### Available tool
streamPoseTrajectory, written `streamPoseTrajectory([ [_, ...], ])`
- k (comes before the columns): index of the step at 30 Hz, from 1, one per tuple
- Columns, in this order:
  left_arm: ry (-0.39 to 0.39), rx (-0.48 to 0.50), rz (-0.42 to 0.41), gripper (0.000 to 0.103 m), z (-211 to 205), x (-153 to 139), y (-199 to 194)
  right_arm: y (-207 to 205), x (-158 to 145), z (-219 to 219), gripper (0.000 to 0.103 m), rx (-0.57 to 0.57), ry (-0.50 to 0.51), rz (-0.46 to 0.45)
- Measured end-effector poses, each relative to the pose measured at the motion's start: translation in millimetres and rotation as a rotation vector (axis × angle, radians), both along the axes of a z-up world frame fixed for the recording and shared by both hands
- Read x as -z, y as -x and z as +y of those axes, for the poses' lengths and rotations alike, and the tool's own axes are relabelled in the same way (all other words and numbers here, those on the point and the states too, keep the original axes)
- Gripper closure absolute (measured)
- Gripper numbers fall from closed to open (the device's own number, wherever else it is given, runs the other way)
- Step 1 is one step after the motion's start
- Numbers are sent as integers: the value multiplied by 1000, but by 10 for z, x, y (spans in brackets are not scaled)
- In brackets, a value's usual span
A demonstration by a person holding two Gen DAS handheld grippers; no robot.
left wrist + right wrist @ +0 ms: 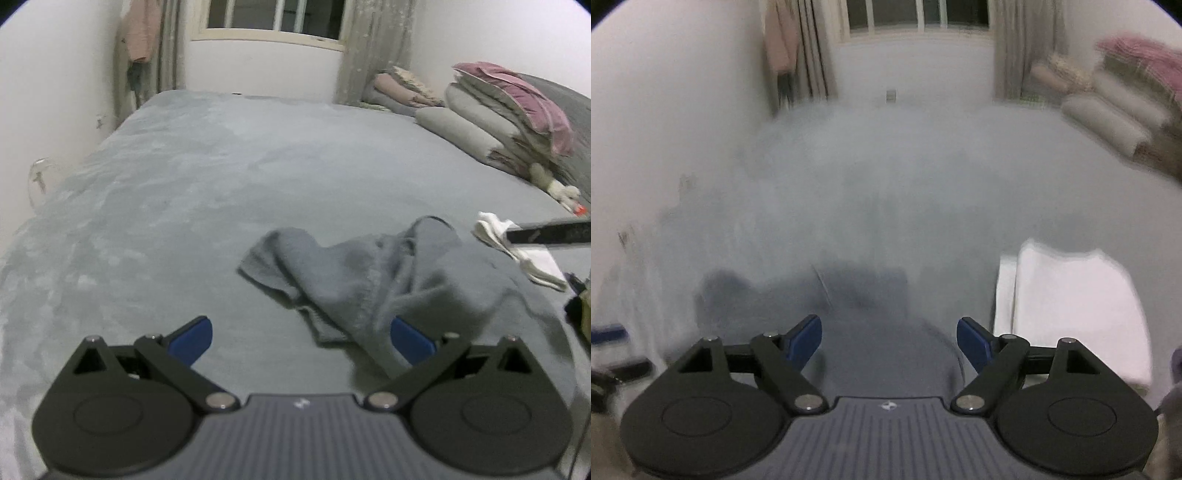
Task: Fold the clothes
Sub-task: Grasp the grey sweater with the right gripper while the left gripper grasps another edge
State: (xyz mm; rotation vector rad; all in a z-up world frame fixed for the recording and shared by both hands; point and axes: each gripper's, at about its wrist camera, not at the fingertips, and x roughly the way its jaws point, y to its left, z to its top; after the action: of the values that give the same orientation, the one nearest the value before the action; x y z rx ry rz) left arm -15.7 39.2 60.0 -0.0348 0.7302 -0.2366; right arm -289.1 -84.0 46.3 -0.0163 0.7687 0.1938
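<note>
Left gripper (301, 339): black linkage arms, blue pads, jaws spread wide and released. It hangs above the near part of the bed; the near end of the grey garment hides part of the right-hand pad (412, 341), and whether cloth and pad touch cannot be told.

Right gripper (889, 341): same build, blue pads standing apart, released, nothing between them. Its view is heavily blurred.

Grey garment (369, 280): soft grey cloth, crumpled and unfolded, lying on the bed just ahead of the left gripper and to its right. One lobe reaches left, another rises in a hump toward the right. In the right wrist view a dark smear ahead of the gripper may be the same cloth; too blurred to confirm.

White cloth (1075, 314): folded flat into a rectangle, lying on the bed just to the right of the right gripper. In the left wrist view it shows beyond the grey garment at the right edge, partly crossed by a dark bar (550, 232).

Bed (203, 177): grey plush cover, mottled nap, filling most of both views.

Pile of bedding (498, 114): grey pillows and folded quilts topped with a pink cover, at the far right of the bed.

Window (277, 18): on the far wall, grey curtains (373, 51) either side.

Pink clothing (138, 33): hanging at the far left by the curtain.
</note>
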Motion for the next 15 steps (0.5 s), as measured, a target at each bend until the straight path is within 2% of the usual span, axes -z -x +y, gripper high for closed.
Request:
streamPoseTrajectory([
  [2, -15, 13, -2, 0, -54, 4, 30, -2, 189, -22, 24, 51, 31, 104],
  [3, -24, 16, -4, 0, -73, 5, 47, 7, 274, -28, 37, 61, 33, 151],
  [4, -29, 18, -6, 0, -82, -1, 64, 82, 295, -5, 55, 20, -29, 175],
  [5, -29, 21, -8, 0, -80, -13, 79, 162, 312, 18, 95, -25, -94, 197],
  [6, -27, 22, -13, 0, -65, -35, 95, 241, 330, 42, 94, -69, -159, 219],
  [8, -17, 11, -32, 0, 14, -120, 129, 524, 139, 201, 94, -151, -189, 134],
  [10, -2, -28, -73, 0, 169, -256, 168, 956, -192, 390, 94, -292, -286, 11],
  [13, 20, -97, -132, 0, 422, -447, 218, 1600, -493, 846, 94, -544, -372, -96],
  [15, 39, -178, -151, 0, 657, -513, 210, 1861, -449, 1350, 94, -644, -289, -77],
])
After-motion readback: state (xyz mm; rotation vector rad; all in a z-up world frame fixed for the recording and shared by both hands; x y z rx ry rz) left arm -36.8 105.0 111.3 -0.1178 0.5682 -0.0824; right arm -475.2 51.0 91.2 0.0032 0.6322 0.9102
